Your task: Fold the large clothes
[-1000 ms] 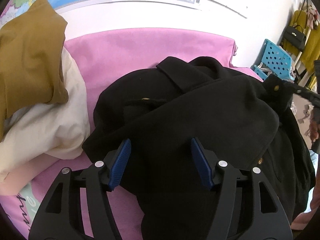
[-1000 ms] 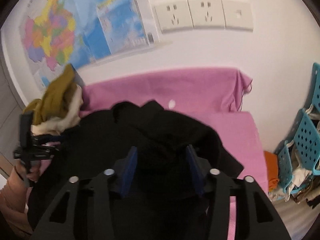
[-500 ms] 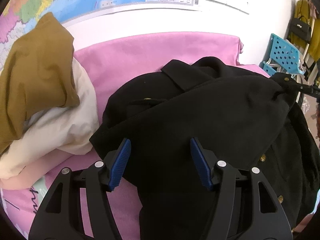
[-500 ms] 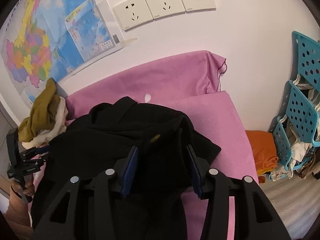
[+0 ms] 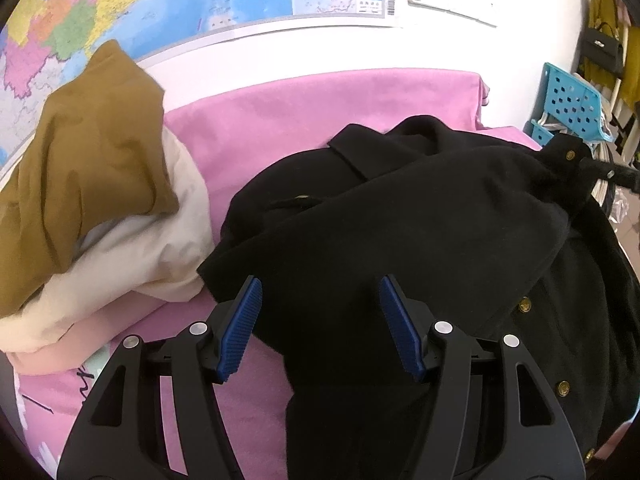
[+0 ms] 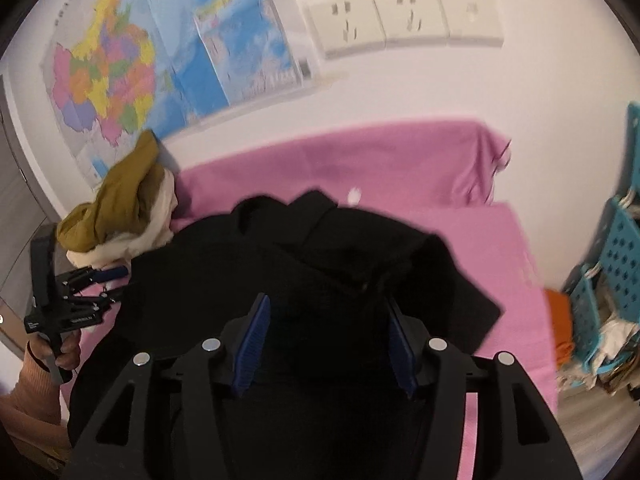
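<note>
A black coat (image 5: 420, 232) with gold buttons lies crumpled on a pink-covered bed (image 5: 304, 112). My left gripper (image 5: 320, 292) is open, its blue pads (image 5: 240, 328) spread just above the coat's near left part, holding nothing. My right gripper (image 6: 326, 312) is also open over the coat (image 6: 320, 264), with dark cloth lying between its pads (image 6: 252, 348); I see no grip on it. The left gripper also shows in the right wrist view (image 6: 80, 292) at the coat's left edge. The right gripper shows in the left wrist view (image 5: 600, 170) at the coat's far right corner.
A pile of mustard and cream clothes (image 5: 92, 184) sits at the bed's left against the wall. A map (image 5: 140, 4) and wall sockets (image 6: 404, 16) are behind. Blue perforated baskets (image 6: 612, 264) and an orange item (image 6: 560, 320) stand on the floor to the right.
The right gripper has swung and tilted, so its view now shows more wall and is blurred. The left gripper has drifted slightly; the coat's folded-over flap has settled.
</note>
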Demonstrator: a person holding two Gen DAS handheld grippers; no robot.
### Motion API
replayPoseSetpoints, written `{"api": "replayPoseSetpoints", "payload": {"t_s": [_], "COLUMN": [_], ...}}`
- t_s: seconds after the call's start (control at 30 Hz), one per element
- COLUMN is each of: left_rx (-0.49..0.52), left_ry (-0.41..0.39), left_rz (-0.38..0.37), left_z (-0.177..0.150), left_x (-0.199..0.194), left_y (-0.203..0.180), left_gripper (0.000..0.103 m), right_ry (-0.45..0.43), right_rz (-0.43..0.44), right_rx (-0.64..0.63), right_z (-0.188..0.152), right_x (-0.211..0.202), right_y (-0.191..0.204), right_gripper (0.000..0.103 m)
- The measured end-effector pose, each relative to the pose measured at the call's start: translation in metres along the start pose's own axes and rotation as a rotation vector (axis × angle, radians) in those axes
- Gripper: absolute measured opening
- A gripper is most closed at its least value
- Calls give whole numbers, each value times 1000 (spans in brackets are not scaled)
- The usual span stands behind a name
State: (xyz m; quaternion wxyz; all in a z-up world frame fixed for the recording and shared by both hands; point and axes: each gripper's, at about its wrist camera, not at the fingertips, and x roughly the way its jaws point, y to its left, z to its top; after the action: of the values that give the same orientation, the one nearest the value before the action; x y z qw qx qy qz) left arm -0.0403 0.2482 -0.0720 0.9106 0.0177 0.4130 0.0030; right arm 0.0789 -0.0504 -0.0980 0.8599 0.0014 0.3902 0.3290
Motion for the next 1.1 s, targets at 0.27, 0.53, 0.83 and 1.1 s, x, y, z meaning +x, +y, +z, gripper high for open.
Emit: {"api": "replayPoseSetpoints", "payload": {"t_s": [0.27, 0.53, 0.83, 1.1], "left_rx": [-69, -102, -102, -118], "left_ry": [16, 5, 28, 69], "left_rz": [27, 6, -29, -138], "left_z": [-18, -29, -38, -84], "left_x": [-11, -23, -19, -47], "left_y": [28, 37, 26, 43], "left_gripper": [61, 61, 68, 77], "right_ry": [43, -130, 101, 23], "right_rz": [-76, -105, -76, 44], "right_rx": [112, 58, 87, 131], "right_z": [-9, 1, -8, -30], "right_x": [9, -43, 27, -37], "right_y": [-28, -9, -20, -25], "right_gripper": [54, 55, 55, 71]}}
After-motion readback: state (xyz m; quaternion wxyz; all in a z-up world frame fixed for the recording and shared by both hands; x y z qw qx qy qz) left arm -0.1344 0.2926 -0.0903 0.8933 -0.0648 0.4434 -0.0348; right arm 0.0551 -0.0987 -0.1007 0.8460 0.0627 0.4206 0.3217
